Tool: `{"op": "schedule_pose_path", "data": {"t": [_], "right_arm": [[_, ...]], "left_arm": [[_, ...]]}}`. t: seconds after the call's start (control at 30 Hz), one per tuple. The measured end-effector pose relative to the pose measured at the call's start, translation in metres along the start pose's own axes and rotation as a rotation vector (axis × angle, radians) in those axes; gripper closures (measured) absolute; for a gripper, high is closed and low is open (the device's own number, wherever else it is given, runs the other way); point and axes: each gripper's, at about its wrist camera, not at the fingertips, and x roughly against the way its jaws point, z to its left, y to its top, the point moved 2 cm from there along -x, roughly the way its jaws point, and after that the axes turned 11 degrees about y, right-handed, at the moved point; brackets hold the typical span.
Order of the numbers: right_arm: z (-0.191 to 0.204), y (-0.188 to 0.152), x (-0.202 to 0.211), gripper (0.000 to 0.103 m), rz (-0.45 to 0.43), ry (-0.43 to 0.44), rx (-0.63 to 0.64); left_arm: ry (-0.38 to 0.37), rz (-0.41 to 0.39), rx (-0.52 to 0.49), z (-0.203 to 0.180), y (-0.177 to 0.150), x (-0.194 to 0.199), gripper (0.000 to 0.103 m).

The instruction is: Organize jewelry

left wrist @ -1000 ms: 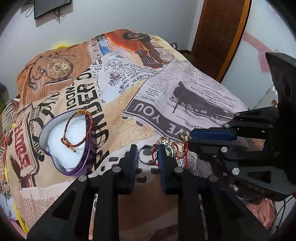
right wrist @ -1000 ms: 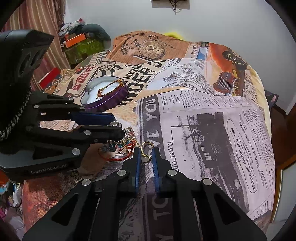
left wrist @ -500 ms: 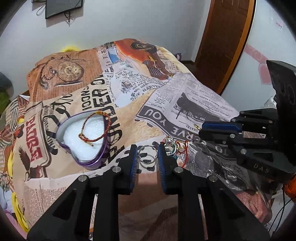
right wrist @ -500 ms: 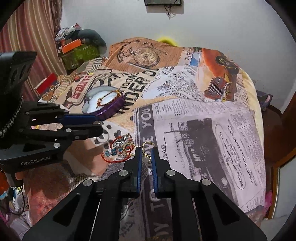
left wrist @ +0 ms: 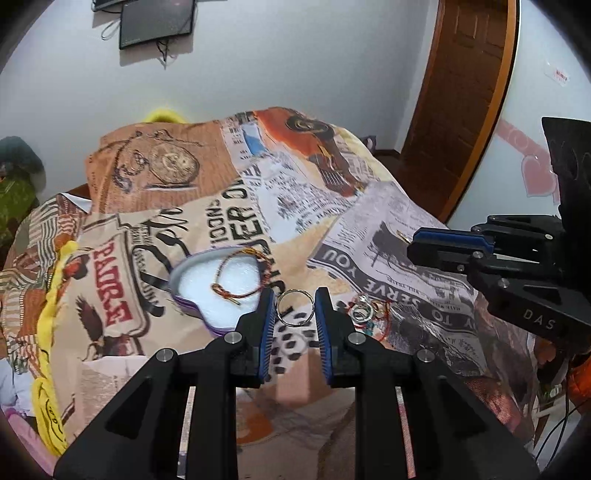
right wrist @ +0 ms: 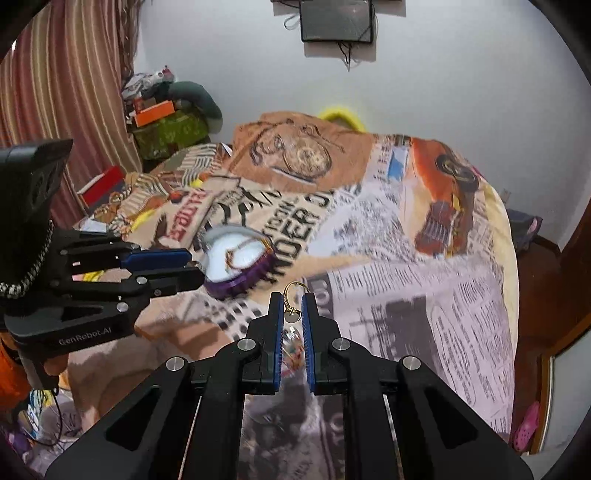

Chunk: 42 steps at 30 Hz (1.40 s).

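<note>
My left gripper (left wrist: 294, 308) is shut on a silver ring (left wrist: 294, 290) and holds it above the bedspread. A purple heart-shaped box (left wrist: 207, 284) with white foam lies just left of it and holds a red-gold cord bracelet (left wrist: 240, 273). A small pile of jewelry (left wrist: 365, 314) lies on the bedspread to the right. My right gripper (right wrist: 293, 308) is shut on a gold ring with a charm (right wrist: 291, 295), lifted clear of the bed. The box also shows in the right wrist view (right wrist: 236, 258), with the left gripper (right wrist: 159, 266) beside it.
The bed carries a newspaper-print bedspread (left wrist: 388, 236). A yellow cord (left wrist: 55, 295) runs along its left edge. A wooden door (left wrist: 461, 92) stands at the right, a striped curtain (right wrist: 55, 92) and stacked clutter (right wrist: 166, 122) at the left. A dark screen (right wrist: 336, 18) hangs on the wall.
Both grippers have risen off the bedspread with their rings. The jewelry pile stays on the bed, and the box now sits closer to the left gripper's tips.
</note>
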Motion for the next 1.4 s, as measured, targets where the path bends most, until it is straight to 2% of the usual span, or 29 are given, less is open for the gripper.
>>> {"op": "schedule_pose_path", "data": {"t": [0.37,0.6,0.93,1.1,1.23,1.4], "right_arm": [[0.026,0.03,-0.018,0.094,-0.046,0.051,0.028],[0.032,0.04,-0.043,0.094,-0.039,0.088,0.025],[0.026,0.043,-0.085,0.094,0.037,0.129,0.0],[0.017,0.044,-0.106,0.094,0.097,0.167,-0.034],[0.011,0.043,-0.122,0.094,0.146,0.186,-0.059],[0.005,0.042,-0.133,0.094,0.185,0.179,-0.06]], "left_arm": [[0.045,-0.059,0.064,0.038,0.009,0.015,0.082],[0.062,-0.059,0.1,0.061,0.011,0.008,0.082],[0.044,0.004,0.128,0.074,0.003,-0.031,0.082],[0.006,0.051,0.143,0.077,0.003,-0.054,0.082],[0.003,0.068,0.135,0.077,0.007,-0.067,0.082],[0.003,0.083,0.125,0.077,0.012,-0.08,0.082]]}}
